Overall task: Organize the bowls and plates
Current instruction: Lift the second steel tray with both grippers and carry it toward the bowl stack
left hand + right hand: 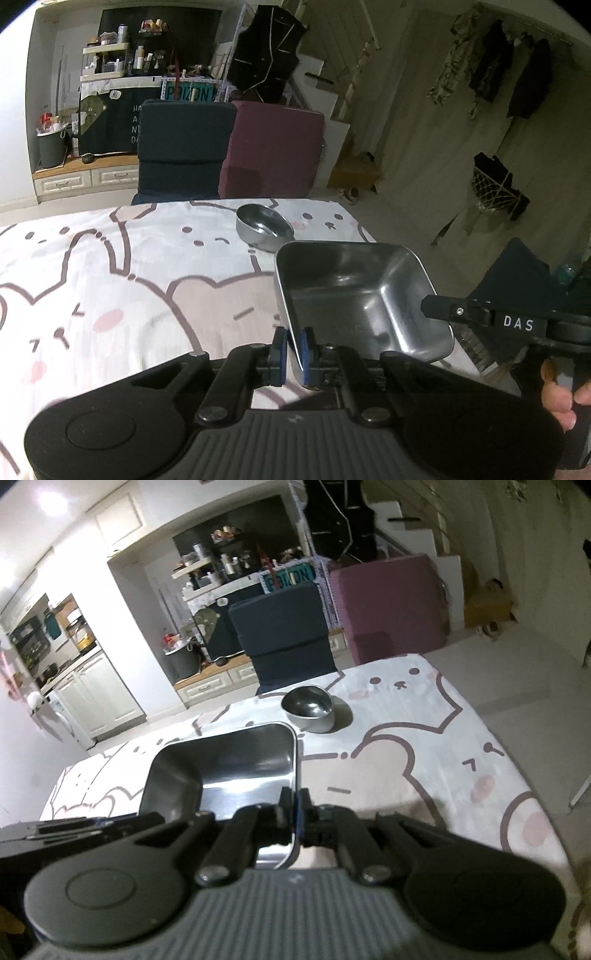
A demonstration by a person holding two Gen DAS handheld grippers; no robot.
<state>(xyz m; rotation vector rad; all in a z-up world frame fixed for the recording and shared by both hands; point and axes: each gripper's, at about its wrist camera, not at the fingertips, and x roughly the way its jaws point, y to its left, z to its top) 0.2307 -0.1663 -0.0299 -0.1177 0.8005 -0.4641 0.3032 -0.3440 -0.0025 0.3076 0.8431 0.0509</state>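
Two claws grip one square metal tray (354, 291) by opposite walls. The left claw (293, 350) is clenched on the tray's left wall, one blue pad inside and one outside. The right claw (295, 812) is clenched likewise on the right wall. This double grip probably keeps the smooth, slippery steel level during carriage. The tray sits just above or on the surface (110, 266), toward its right edge; contact cannot be confirmed. Its walls are tall, its corners rounded, its floor polished and reflective.

Beyond it, near the far edge, a round metal bowl (264, 227) rests on the cloth, well apart from the tray. It is shallow, shiny and empty. The cloth is soft, white, printed with cartoon animals.

Judgement: tray and bowl have not yet been grouped.
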